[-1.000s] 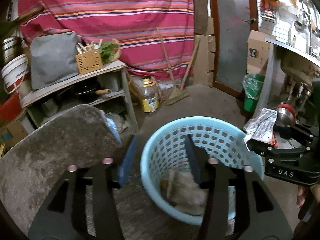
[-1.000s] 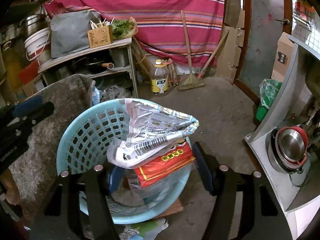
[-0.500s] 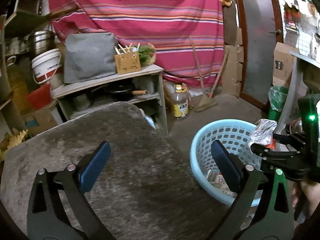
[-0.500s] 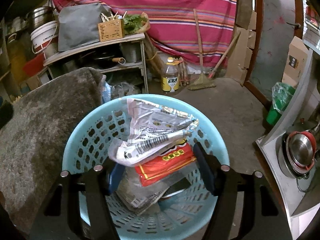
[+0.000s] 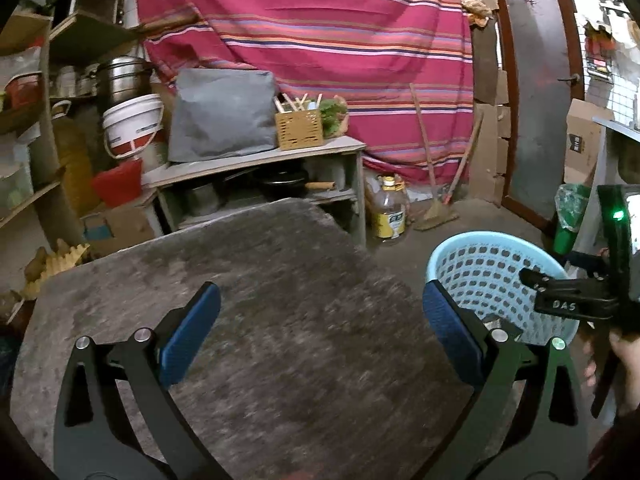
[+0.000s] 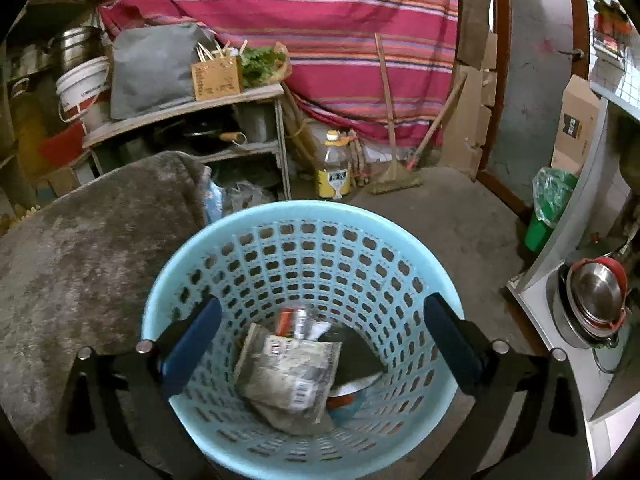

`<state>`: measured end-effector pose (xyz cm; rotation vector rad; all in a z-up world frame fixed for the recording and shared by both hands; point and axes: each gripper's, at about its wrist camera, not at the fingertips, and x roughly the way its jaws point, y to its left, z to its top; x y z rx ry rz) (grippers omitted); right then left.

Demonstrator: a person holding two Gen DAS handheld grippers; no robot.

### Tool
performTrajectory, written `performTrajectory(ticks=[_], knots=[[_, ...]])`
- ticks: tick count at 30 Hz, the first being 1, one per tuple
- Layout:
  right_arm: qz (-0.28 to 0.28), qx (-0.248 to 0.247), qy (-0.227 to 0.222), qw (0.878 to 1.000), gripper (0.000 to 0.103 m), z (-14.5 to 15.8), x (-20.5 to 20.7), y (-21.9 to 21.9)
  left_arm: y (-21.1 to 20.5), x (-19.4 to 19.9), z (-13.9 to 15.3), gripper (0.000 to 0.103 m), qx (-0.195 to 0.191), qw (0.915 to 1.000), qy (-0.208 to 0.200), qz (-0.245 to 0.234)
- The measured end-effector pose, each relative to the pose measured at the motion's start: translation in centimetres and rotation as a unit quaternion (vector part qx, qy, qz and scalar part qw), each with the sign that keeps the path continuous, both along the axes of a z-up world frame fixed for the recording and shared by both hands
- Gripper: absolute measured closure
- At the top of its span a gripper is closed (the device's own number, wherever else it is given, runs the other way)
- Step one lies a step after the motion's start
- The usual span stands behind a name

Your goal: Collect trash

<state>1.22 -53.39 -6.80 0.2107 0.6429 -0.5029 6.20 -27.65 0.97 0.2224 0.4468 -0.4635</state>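
Hovering above basket (image 6: 304, 248): right gripper (image 6: 320, 336), jaws just opening wide, nothing between; wrappers (image 6: 290, 376) lying at basket bottom. Left gripper (image 5: 320, 332) spread wide, empty, over tabletop (image 5: 288, 320).

1. The light blue basket (image 6: 304, 240) is perforated plastic, smooth with a slight sheen.
2. The wrappers (image 6: 290, 376) in it look like crinkled, glossy printed foil or plastic.
3. The grey table cover (image 5: 260, 320) near left is matt, napped cloth.
4. The striped curtain (image 5: 320, 40) at the far wall is woven cloth.
5. The pot (image 6: 596, 300) at right is shiny metal.
6. The oil bottle (image 6: 332, 170) is clear plastic.
7. The gripper pads (image 6: 192, 344) look like matt blue rubber.
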Motion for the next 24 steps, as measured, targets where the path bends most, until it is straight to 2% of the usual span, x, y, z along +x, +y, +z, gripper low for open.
performTrajectory(ticks=[8, 11, 17, 21, 24], knots=[[0.044, -0.015, -0.039, 0.998, 0.004, 2.2, -2.9, 7.9, 6.6, -2.7, 0.3, 0.005, -0.029, 0.9988, -0.017, 0.034], [0.066, -0.017, -0.059, 0.996, 0.004, 2.4, -4.3, 11.4, 8.8, -4.2, -0.2, 0.005, -0.025, 0.9982, -0.032, 0.044], [0.109, -0.017, -0.079, 0.991, 0.004, 0.8, -6.6, 17.5, 13.7, -7.0, -2.5, 0.005, -0.033, 0.9959, -0.037, 0.076], [0.130, -0.054, -0.098, 0.985, 0.004, -0.1, -7.9, 21.2, 16.6, -7.9, -4.2, 0.005, -0.037, 0.9933, -0.031, 0.105], [0.145, -0.057, -0.111, 0.982, 0.004, -0.3, -8.6, 22.9, 18.2, -8.4, -5.0, 0.005, -0.027, 0.9915, -0.037, 0.122]])
